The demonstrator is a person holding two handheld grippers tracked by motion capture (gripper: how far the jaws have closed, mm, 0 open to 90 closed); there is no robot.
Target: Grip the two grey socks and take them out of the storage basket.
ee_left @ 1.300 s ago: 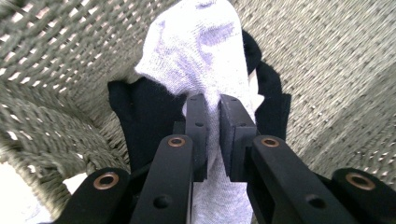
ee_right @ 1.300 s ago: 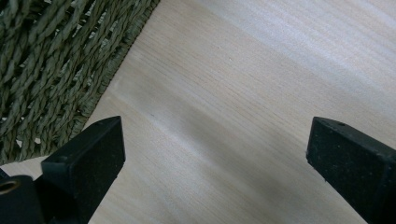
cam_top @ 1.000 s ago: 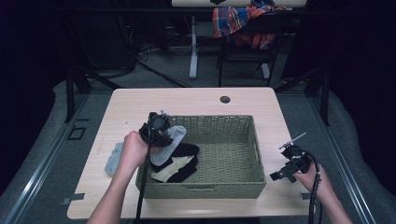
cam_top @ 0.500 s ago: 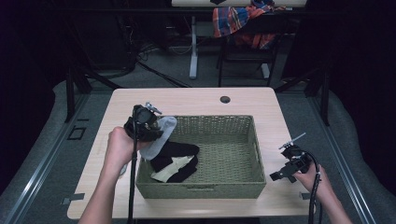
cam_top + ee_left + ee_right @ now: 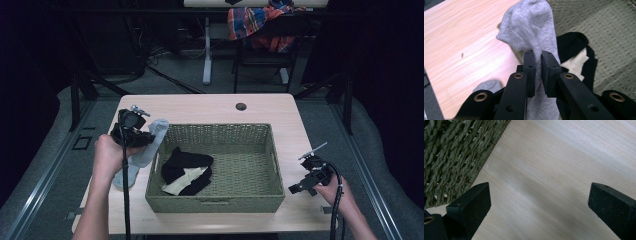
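Left gripper (image 5: 537,72) clamped on a light grey knitted sock (image 5: 529,27), its 2 black jaws pressed flat against the fabric with the toe end standing up past them and the rest hanging below. In the high view, same left gripper (image 5: 131,131) raised over the left part of the pale wood-grain surface (image 5: 200,107), just outside the left wall of the olive-green woven rectangular basket (image 5: 270,150); grey sock (image 5: 142,150) draped from it down toward the surface, its lower end beside the basket's left front corner. Held by the left hand (image 5: 107,152), with a black cable running down along the forearm.

Inside the basket, at its left side: a bundle of black socks (image 5: 186,165) with a cream-coloured sock (image 5: 186,181) lying on top toward the front. Rest of the basket floor bare.

Right gripper (image 5: 539,202) wide open, 2 black jaws well apart over bare wood, basket wall (image 5: 454,152) close at its left. In the high view, right gripper (image 5: 312,175) near the right front corner of the surface, apart from the basket, held by the right hand (image 5: 335,192).

Small dark round hole (image 5: 241,106) near the far edge of the surface. Beyond that, a chair with a red plaid cloth (image 5: 260,20) draped over it.
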